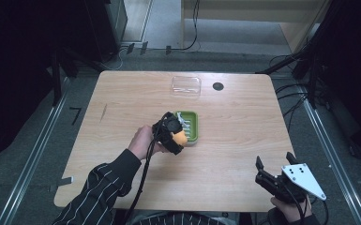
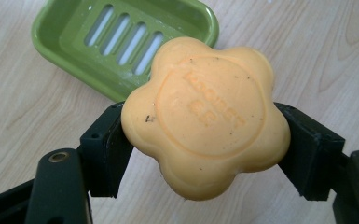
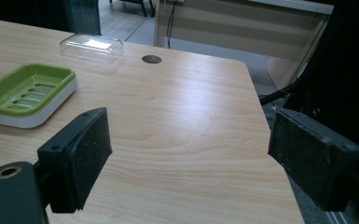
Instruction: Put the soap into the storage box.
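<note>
High view: left gripper [image 1: 177, 136] carries the orange soap [image 1: 180, 137] just beside the green dish [image 1: 191, 123], mid-table, likely to set it inside. Left gripper view: jaws clamp the soap's sides, keeping its face clear. Right gripper view: right gripper [image 3: 189, 154] gapes empty near the table's [image 3: 191, 116] right edge, seemingly parked.

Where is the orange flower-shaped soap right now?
The soap is clamped in the left gripper near the table's middle, right beside the green soap dish.
</note>
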`<state>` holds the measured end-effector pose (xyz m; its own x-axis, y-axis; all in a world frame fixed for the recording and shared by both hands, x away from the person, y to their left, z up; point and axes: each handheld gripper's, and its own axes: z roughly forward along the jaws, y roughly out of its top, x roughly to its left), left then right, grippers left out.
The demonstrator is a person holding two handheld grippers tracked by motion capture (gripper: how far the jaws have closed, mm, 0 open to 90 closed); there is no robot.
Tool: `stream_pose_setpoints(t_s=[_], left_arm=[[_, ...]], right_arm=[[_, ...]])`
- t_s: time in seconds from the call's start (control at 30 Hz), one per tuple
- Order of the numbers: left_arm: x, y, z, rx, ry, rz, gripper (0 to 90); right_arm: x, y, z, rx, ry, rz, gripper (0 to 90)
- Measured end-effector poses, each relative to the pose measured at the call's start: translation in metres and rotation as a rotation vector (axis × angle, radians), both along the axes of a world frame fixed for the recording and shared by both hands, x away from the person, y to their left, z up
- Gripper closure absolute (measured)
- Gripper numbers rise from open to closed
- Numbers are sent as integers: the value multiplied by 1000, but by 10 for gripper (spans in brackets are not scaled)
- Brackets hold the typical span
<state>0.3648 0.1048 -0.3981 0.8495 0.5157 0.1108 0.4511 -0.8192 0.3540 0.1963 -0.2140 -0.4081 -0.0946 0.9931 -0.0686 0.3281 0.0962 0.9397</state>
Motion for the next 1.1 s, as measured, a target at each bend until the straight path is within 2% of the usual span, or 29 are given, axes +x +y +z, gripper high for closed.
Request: stream_pose_setpoints(t_s=[0.3,0.5,0.53,1.1], left_arm=[[12,3,5,-10,-12,13,266],[14,4,6,-19,-14,19,266],[15,3,6,-10,-12,13,267],[36,-11,11,-39,-36,14,267]], right_arm=[[0,1,0,-3,-1,2,137],[0,0,0,-3,-1,2,137],[0,0,0,-1,0,2,137],[1,0,0,-1,0,2,137]])
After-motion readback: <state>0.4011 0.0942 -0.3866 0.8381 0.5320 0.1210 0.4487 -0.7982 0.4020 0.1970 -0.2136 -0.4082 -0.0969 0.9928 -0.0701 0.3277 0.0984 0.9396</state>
